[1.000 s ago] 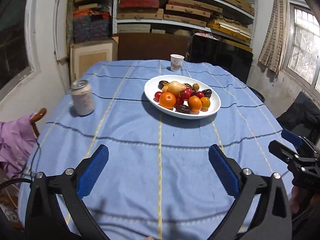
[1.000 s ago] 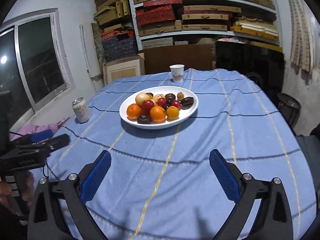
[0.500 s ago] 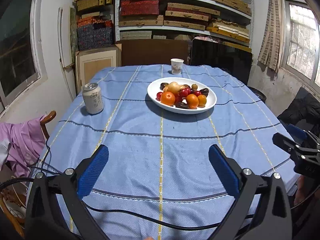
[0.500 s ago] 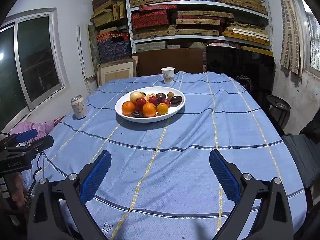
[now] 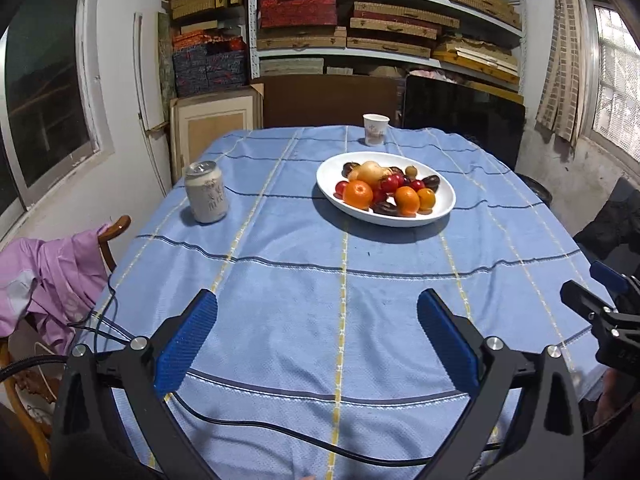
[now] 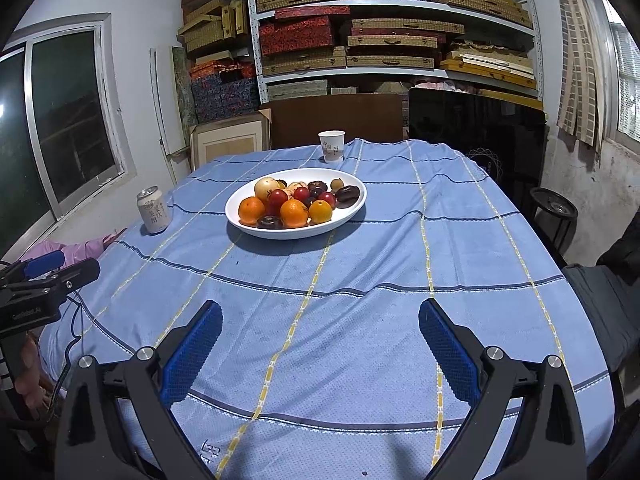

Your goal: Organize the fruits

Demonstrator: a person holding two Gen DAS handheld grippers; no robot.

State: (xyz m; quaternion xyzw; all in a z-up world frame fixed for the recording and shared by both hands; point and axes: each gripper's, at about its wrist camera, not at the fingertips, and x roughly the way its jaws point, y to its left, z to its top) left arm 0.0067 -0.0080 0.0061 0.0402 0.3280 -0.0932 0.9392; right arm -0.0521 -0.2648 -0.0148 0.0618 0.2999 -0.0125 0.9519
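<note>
Left wrist view: left gripper [image 5: 318, 322] wide open, empty; plate [image 5: 444, 208] of fruit [image 5: 384, 192] well ahead, slightly right; can [image 5: 206, 192] ahead-left.
Right wrist view: right gripper [image 6: 320, 326] wide open, empty; plate [image 6: 352, 210] ahead, slightly left.

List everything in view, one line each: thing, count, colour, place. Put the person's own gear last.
plate: one, white, oval, mid-table, holding the fruit
oranges: three, orange, front of the plate
small red fruits: several, red, middle of the plate
dark fruits: several, brown-black, scattered in the plate
pale round fruit: one, yellowish, back left of the plate
can: one, white, upright, left of the plate
paper cup: one, white, upright, far end of the table
tablecloth: one, blue with yellow and dark lines, covers the table
boxes: many, tan, red and blue, on shelves behind
purple cloth: one, over a chair, left
left gripper: blue fingers, open, empty
right gripper: blue fingers, open, empty
</note>
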